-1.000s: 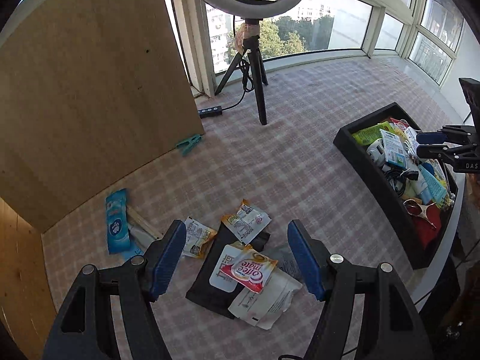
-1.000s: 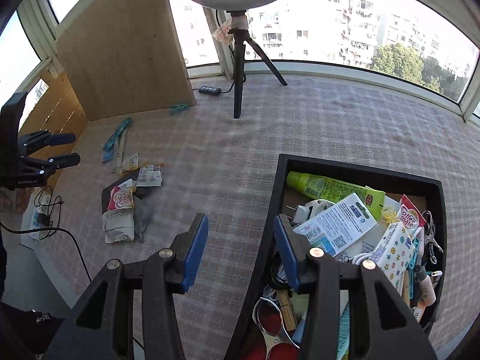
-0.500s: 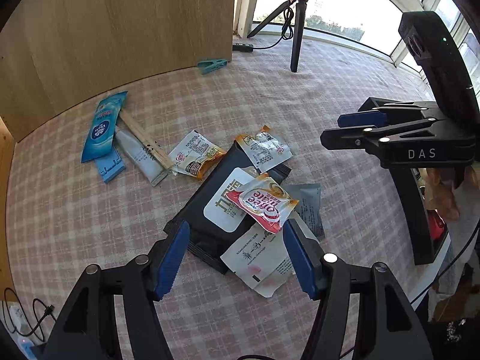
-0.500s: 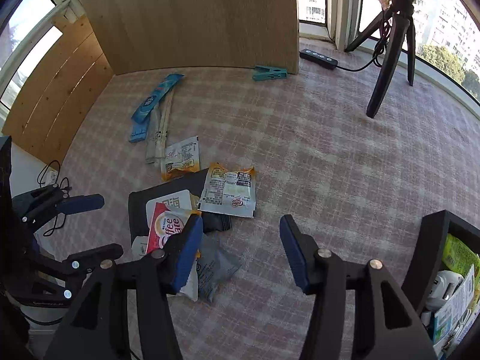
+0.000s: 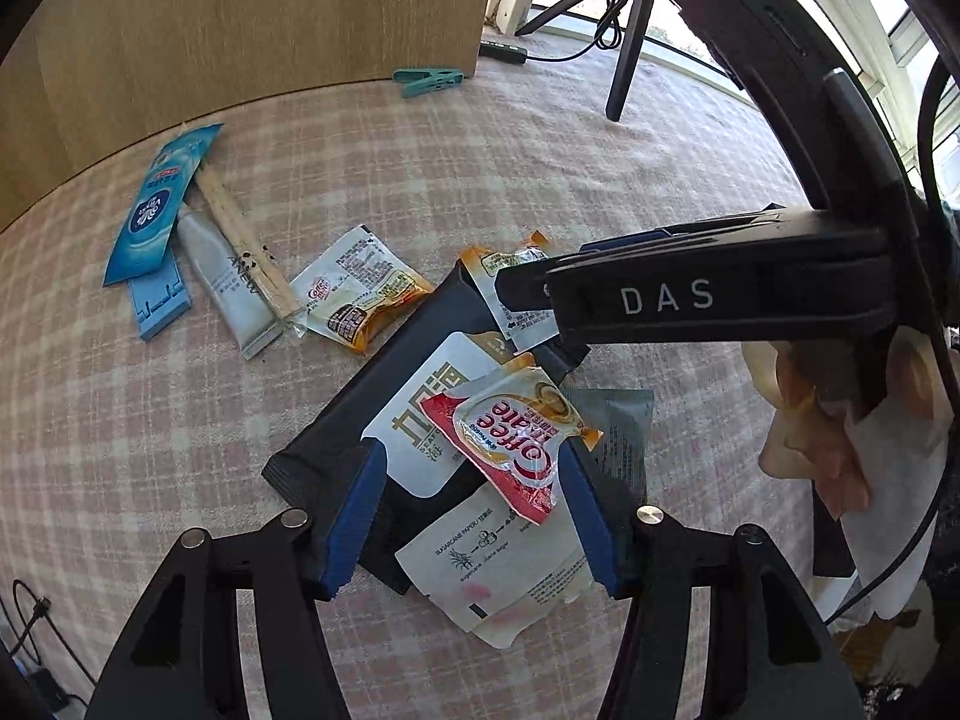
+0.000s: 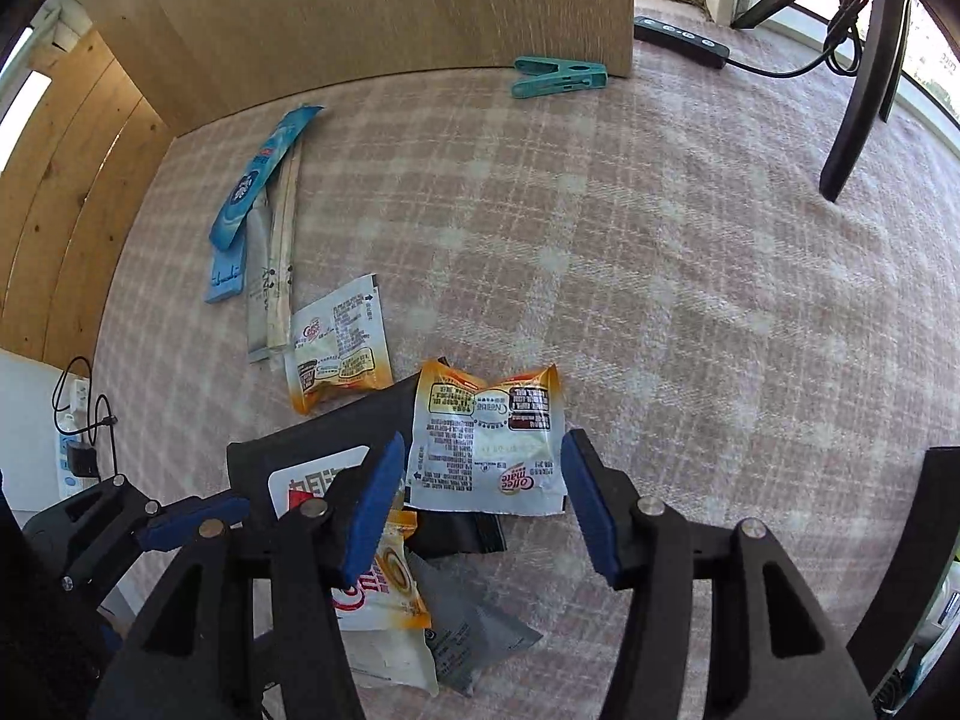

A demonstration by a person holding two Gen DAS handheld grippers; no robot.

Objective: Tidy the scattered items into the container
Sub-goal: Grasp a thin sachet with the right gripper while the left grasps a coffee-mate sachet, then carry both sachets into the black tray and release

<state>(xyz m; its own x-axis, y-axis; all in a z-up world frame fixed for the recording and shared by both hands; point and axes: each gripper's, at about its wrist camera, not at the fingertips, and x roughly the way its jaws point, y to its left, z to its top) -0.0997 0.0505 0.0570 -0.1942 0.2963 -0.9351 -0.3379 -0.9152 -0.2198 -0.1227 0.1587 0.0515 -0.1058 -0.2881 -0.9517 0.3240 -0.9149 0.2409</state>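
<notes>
Two hand-held grippers poised over a litter of sachets on a pink checked tablecloth (image 6: 660, 228); the landmark is the flat black plastic wipes pack with a white label (image 5: 360, 420). The left gripper (image 5: 468, 516), whose blue-padded jaws have just been closing, stands part open astride the red-and-white crinkled creamer sachet (image 5: 510, 438) lying on the pack's right end; its pads do not yet press on it. The right gripper (image 6: 480, 492) is likewise open and empty, bracketing the white-and-orange printed sachet (image 6: 489, 444) at the pack's far right corner. To grip well, each should probably descend until the pads flank one sachet only, then pinch a raised crinkled edge, lest the paper beneath comes along. Counted from far left of the pack: one blue foil strip packet (image 5: 159, 204), one pale blue flat card (image 5: 159, 300), one white squeeze tube (image 5: 231, 285), one pair of paper-sleeved chopsticks (image 5: 246, 246), three creamer sachets in all, one white paper sugar packet (image 5: 504, 570), one grey foil pouch (image 5: 618, 432); beyond it, one teal plastic clothes peg (image 5: 429, 79). The black container (image 6: 918, 540) shows only as an edge far right of the pack.
</notes>
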